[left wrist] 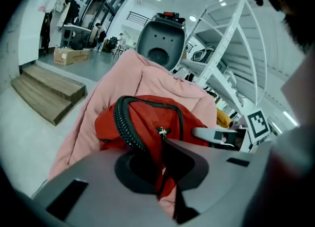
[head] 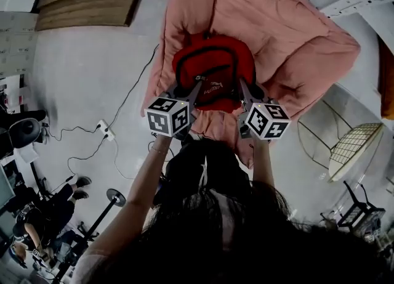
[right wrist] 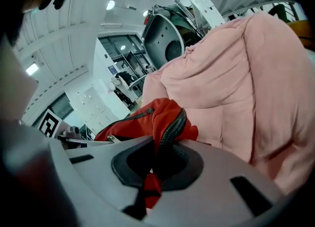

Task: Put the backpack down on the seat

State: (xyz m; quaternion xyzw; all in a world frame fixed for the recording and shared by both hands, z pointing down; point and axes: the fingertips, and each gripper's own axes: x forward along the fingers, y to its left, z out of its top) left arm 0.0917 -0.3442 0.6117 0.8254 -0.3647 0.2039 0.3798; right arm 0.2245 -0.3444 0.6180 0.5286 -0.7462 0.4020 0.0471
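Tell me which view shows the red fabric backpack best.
The head view: nearly the whole red fabric backpack shows from above, against the pink padded seat. The left gripper view shows only its zipped top; the right gripper view, a bunched corner.

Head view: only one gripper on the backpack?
No, the left gripper and the right gripper both clamp the red backpack.
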